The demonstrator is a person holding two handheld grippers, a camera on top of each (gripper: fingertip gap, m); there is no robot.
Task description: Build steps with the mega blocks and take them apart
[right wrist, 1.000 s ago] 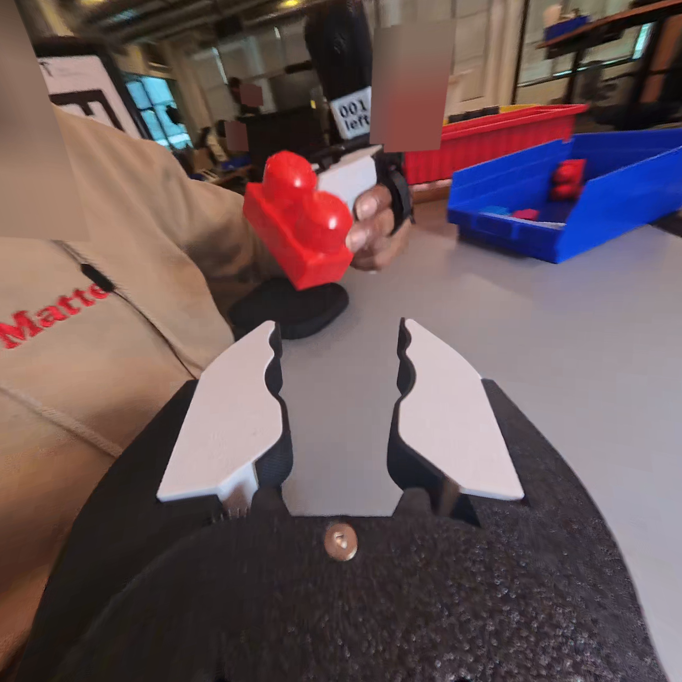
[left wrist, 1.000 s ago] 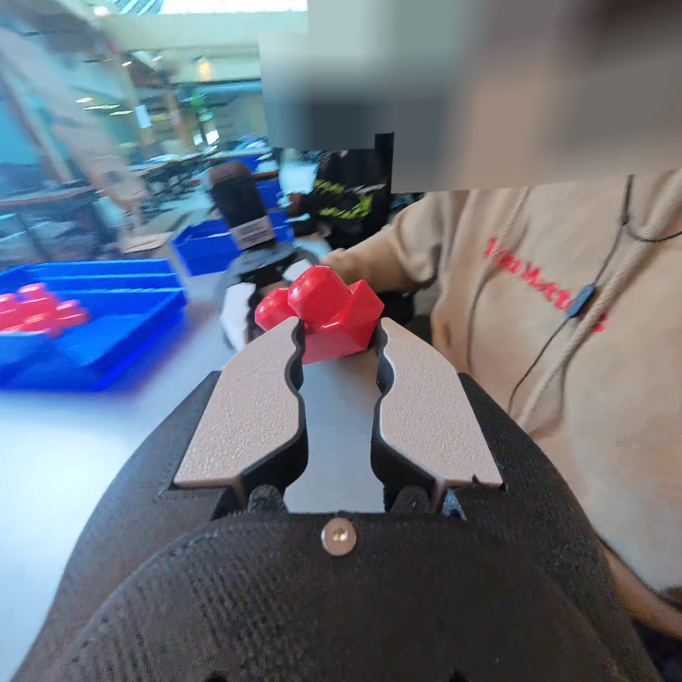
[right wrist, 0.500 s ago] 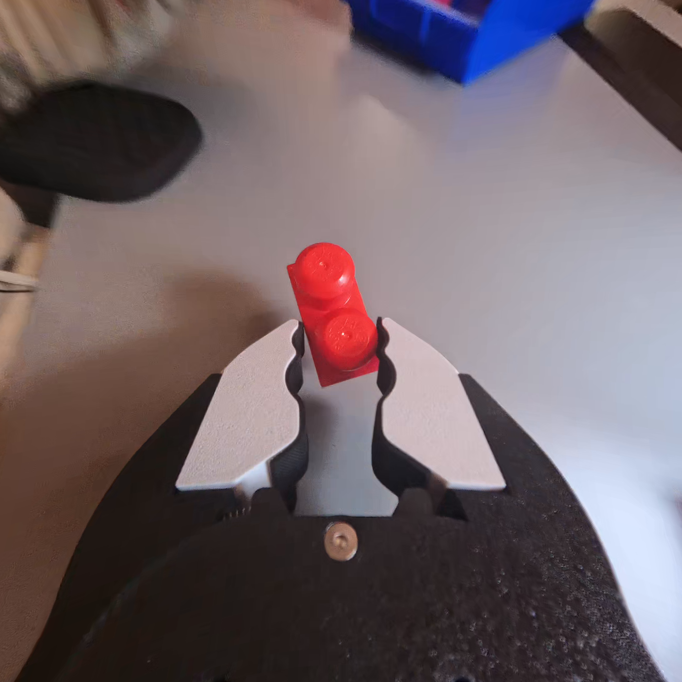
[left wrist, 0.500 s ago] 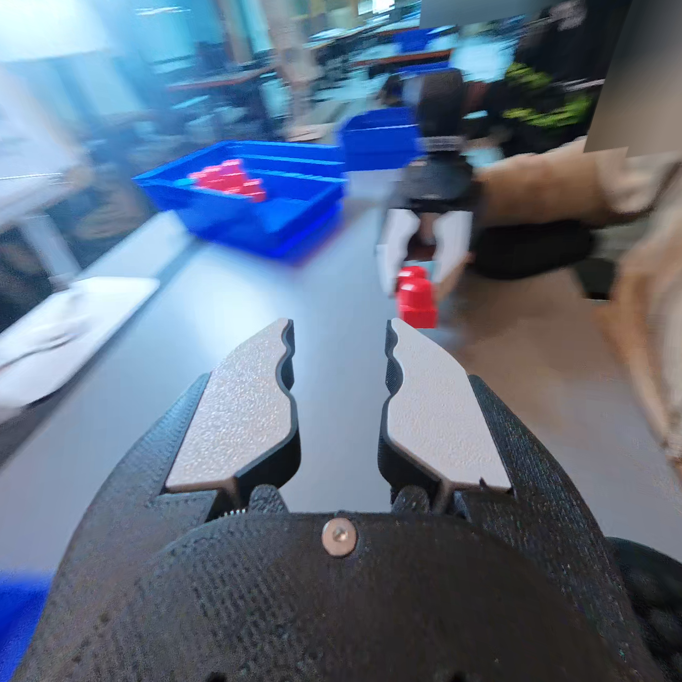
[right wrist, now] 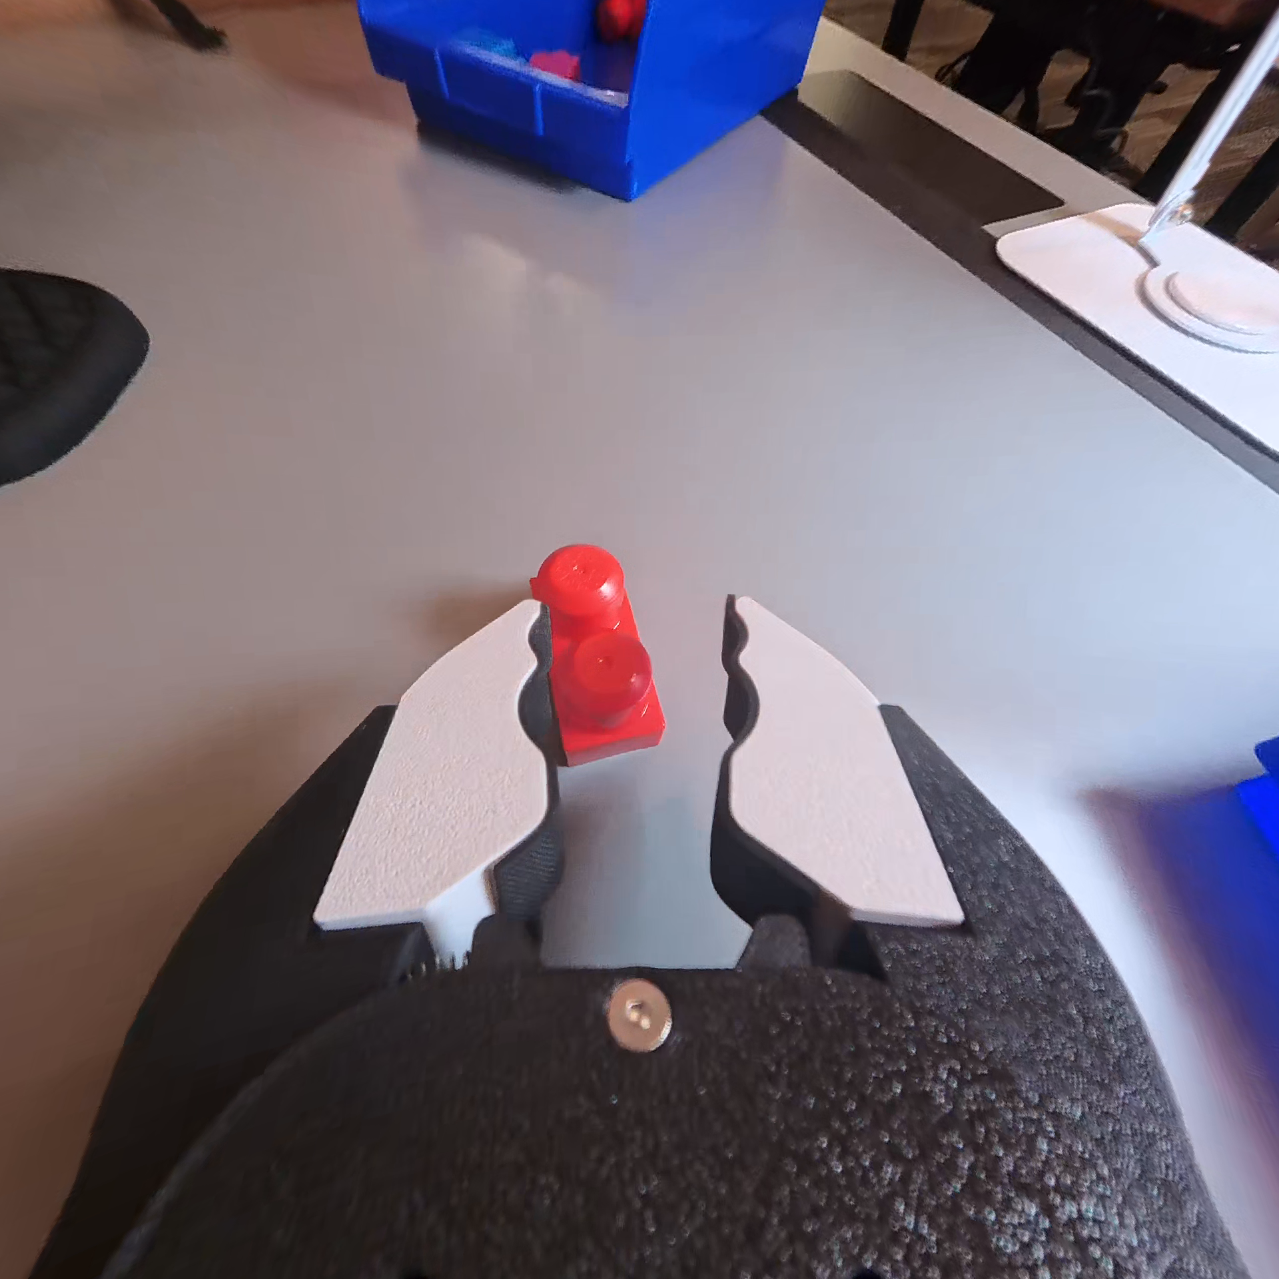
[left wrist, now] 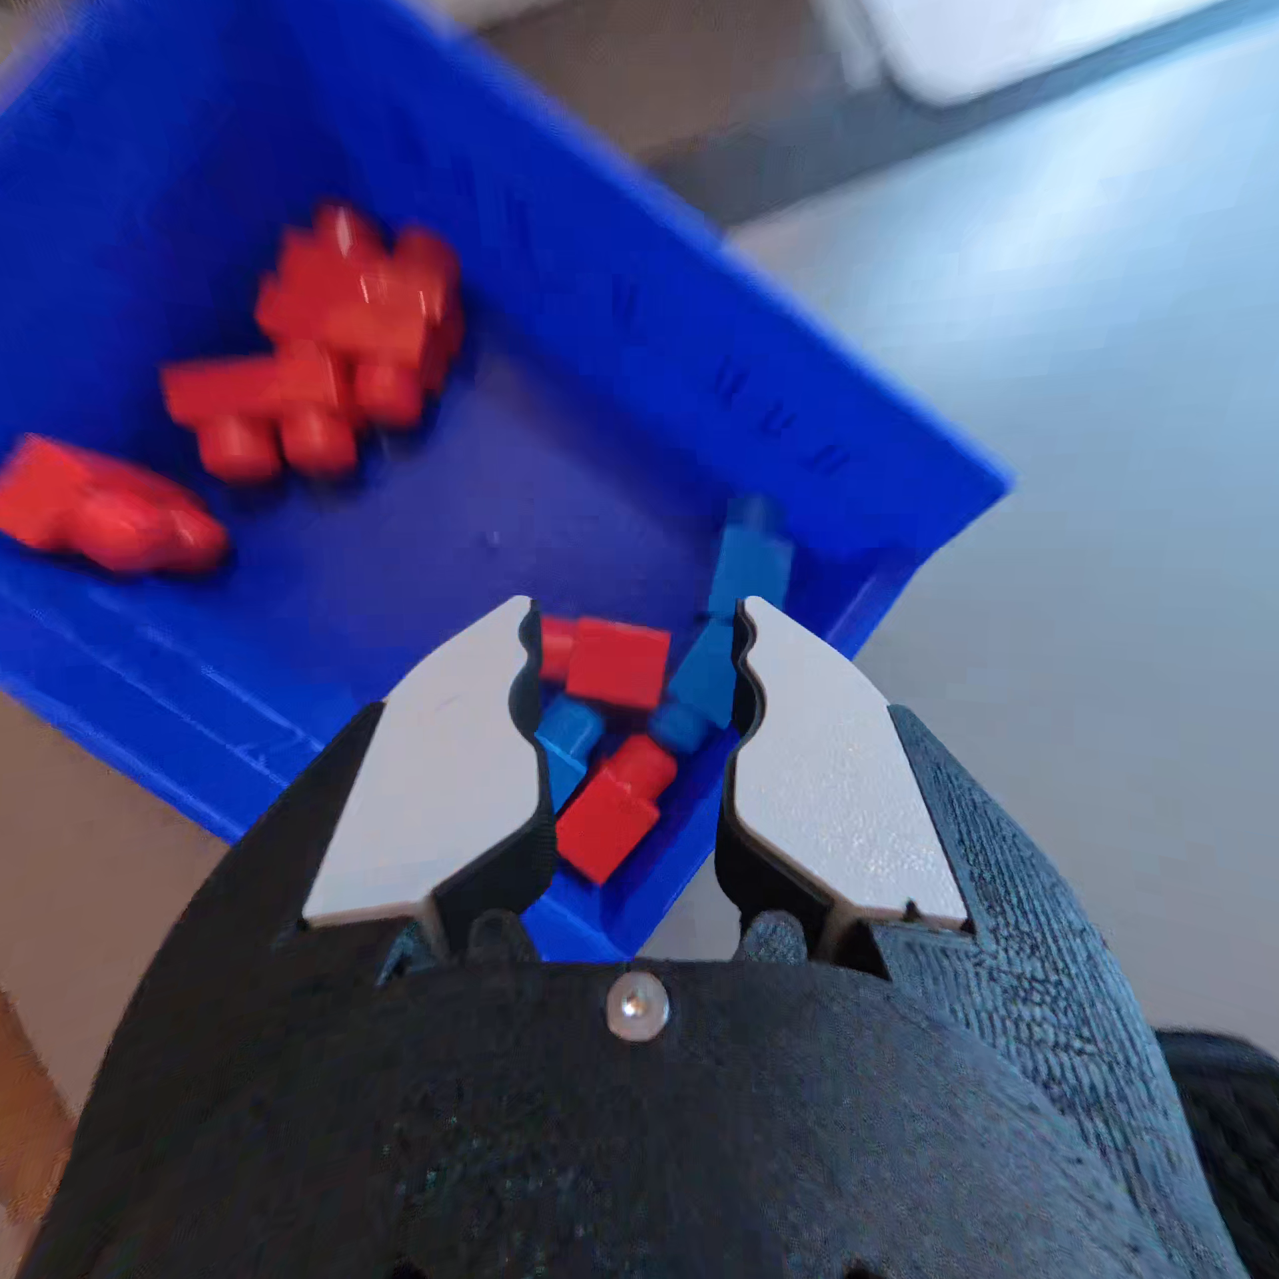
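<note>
In the right wrist view a red two-stud block (right wrist: 601,670) stands on the grey table (right wrist: 692,387), studs up. My right gripper (right wrist: 633,605) is open around it, the left finger close against it and the right finger apart. In the left wrist view my left gripper (left wrist: 637,609) is open and empty above the near corner of a blue bin (left wrist: 692,346). Between its fingers lie small red blocks (left wrist: 612,806) and blue blocks (left wrist: 706,675). More red blocks (left wrist: 346,346) lie farther in the bin, blurred.
A second blue bin (right wrist: 588,90) with blocks stands at the far side of the table. A white stand base (right wrist: 1135,291) sits at the right edge. A black rounded object (right wrist: 48,367) lies at the left. Another blue edge (right wrist: 1256,796) shows at the right. Spacing between my two grippers at the tips: around 45 centimetres. The black rounded object (right wrist: 48,367) is about 25 centimetres from my right fingertips and 35 centimetres from my left. It turns up in the left wrist view (left wrist: 1249,1086) as well.
My left gripper let go of the red block and swung over to the blue bin. My right gripper set the red block on the table and has opened.
</note>
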